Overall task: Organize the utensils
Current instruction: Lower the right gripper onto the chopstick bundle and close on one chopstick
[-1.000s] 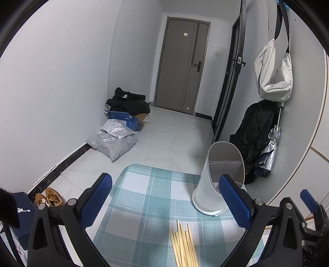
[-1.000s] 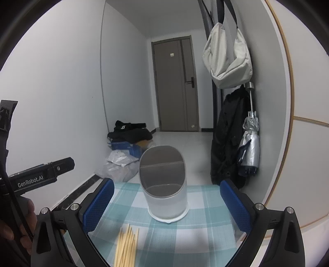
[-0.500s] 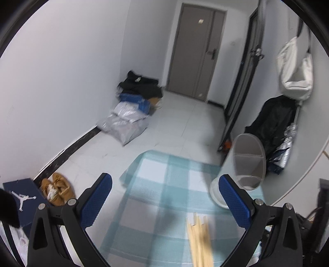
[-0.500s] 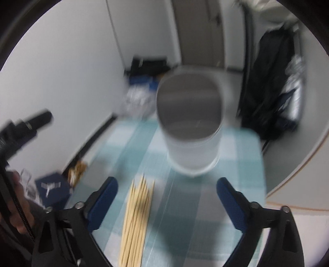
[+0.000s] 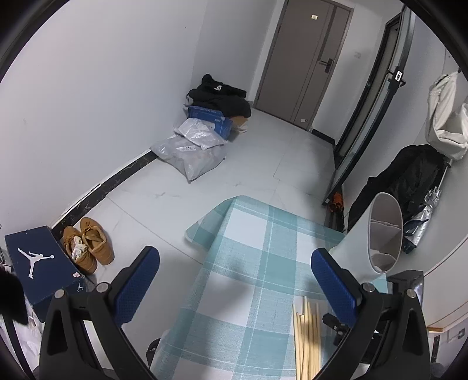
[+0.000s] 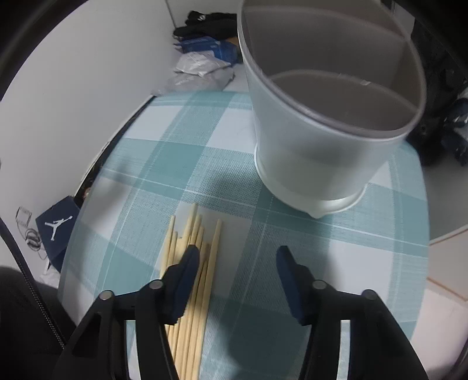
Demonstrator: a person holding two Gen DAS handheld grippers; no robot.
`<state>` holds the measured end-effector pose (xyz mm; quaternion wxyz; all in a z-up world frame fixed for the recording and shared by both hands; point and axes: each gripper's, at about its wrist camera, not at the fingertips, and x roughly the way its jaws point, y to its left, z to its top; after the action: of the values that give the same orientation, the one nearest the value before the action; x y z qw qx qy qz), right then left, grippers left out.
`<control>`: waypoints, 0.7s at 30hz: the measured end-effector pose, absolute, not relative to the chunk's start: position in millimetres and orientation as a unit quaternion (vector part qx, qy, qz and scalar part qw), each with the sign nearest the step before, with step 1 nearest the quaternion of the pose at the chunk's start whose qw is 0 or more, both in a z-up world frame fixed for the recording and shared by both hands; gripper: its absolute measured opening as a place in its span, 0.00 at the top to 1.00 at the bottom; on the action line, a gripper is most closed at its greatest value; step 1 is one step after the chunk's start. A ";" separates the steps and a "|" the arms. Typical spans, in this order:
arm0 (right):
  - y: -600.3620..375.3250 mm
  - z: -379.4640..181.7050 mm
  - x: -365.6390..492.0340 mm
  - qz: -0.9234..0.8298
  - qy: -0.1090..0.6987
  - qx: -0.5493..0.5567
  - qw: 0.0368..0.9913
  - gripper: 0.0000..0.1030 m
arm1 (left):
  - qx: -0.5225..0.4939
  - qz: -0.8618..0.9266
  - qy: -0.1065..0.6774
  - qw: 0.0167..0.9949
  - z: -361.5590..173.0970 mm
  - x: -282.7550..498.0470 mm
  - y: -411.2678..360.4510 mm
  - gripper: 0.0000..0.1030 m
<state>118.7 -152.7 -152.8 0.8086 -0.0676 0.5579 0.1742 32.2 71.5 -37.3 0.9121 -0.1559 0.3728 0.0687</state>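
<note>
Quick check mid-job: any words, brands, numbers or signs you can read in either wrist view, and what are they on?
No readable words in either view.
Jumpman logo, no text: navy shoebox.
White print, too small: blue carton.
White mark, unreadable: black garment.
Small plate, unreadable: door.

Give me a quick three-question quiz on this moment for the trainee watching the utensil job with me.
1. True or false: the bamboo chopsticks lie loose on the checked tablecloth, not in the holder.
2. Multiple choice: the frosted utensil holder is A) lying on its side, B) standing upright with both compartments empty, C) full of spoons.
3. Fill in: the right gripper is open, and its left finger is over the ____.

Key
1. True.
2. B; a divider splits it in two and nothing is inside.
3. Chopsticks. The left gripper is also open and holds nothing.
</note>
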 end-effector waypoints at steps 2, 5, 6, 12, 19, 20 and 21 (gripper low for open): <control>-148.8 -158.6 123.9 0.169 0.566 -0.067 0.804 0.59 | -0.162 0.064 0.374 0.911 -38.0 32.4 73.8 0.01; -146.2 -164.2 131.5 0.157 0.573 -0.075 0.801 0.67 | -0.163 0.064 0.375 0.910 -39.2 32.2 77.6 0.01; -144.9 -165.3 132.4 0.156 0.574 -0.077 0.800 0.67 | -0.164 0.065 0.375 0.910 -39.4 31.6 78.2 0.01; -128.9 -164.9 128.8 0.150 0.558 -0.132 0.806 0.79 | -0.173 0.069 0.377 0.907 -40.2 34.0 85.8 0.01; -126.4 -161.9 122.4 0.162 0.552 -0.137 0.806 0.89 | -0.167 0.074 0.383 0.906 -41.5 35.3 84.4 0.01; -125.6 -162.5 123.2 0.163 0.551 -0.135 0.807 0.95 | -0.164 0.074 0.383 0.906 -42.0 35.4 84.3 0.01; -124.7 -162.8 122.4 0.165 0.551 -0.132 0.807 0.95 | -0.159 0.077 0.384 0.906 -43.1 35.4 83.0 0.01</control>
<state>122.4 -124.7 -162.8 0.8074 -0.1321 0.5507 0.1654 35.4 83.0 -43.1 0.9062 -0.1586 0.3844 0.0767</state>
